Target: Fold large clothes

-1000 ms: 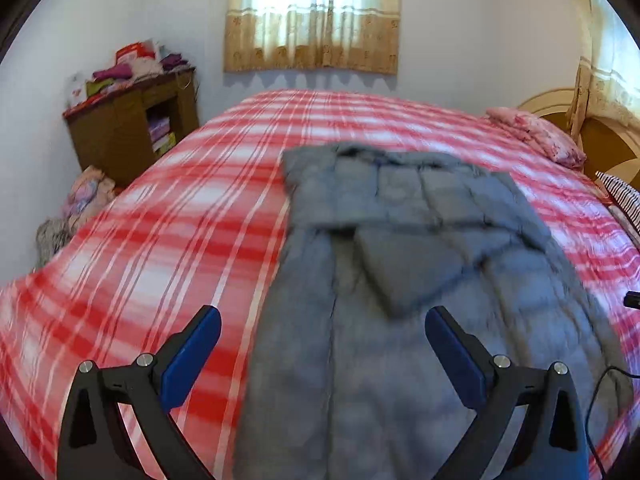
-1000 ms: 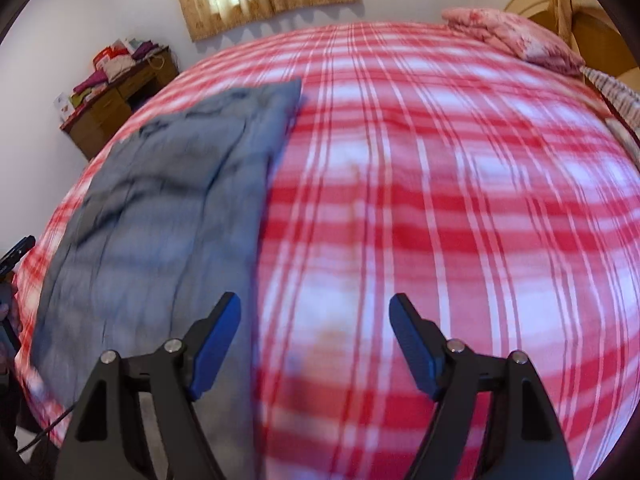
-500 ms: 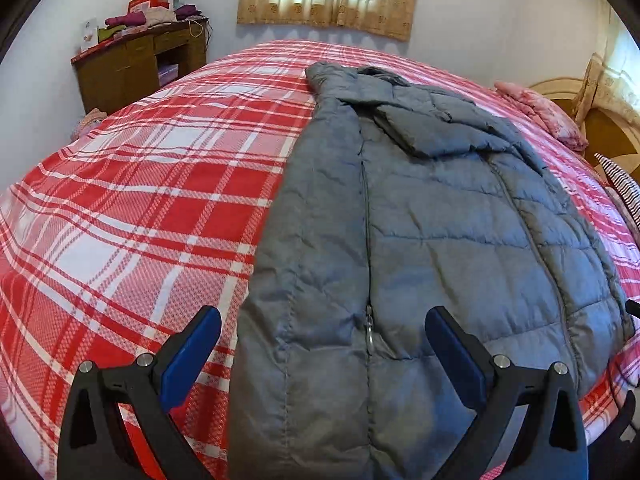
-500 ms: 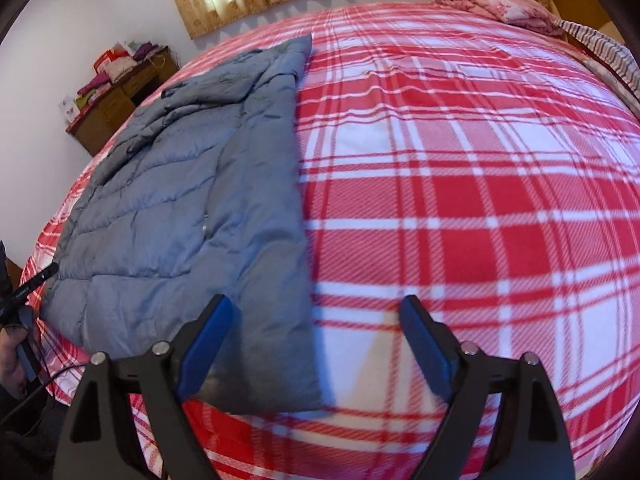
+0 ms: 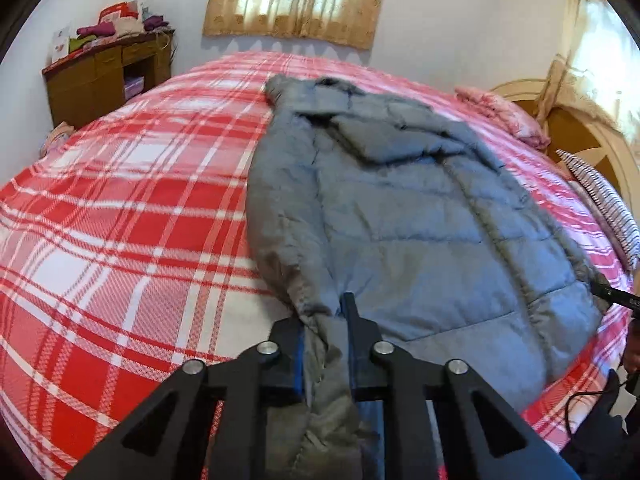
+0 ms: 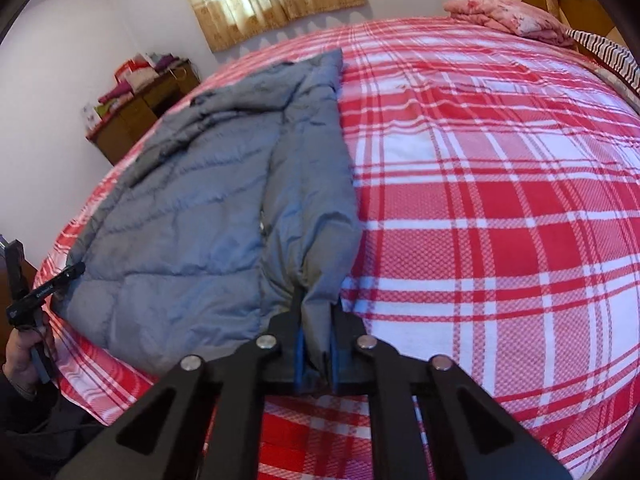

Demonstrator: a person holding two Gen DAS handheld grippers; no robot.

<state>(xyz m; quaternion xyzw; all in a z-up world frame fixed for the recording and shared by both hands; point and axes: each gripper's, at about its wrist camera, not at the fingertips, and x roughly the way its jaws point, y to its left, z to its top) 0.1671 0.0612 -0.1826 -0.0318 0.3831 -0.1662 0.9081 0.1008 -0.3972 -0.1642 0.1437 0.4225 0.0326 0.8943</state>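
grey quilted jacket [image 5: 400,216] lies flat on the plaid bed [image 5: 120,240]; left gripper [image 5: 324,344] and right gripper [image 6: 316,340] have just clamped its near hem corners, likely to lift and fold.

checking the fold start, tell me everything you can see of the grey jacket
The grey jacket is a quilted, puffy, zip-front coat, lying flat lengthwise on the red plaid bedspread, sleeves folded in across its front, hem toward the bed's near edge. The left tool and right tool have just closed, each pinching a bunched hem corner.
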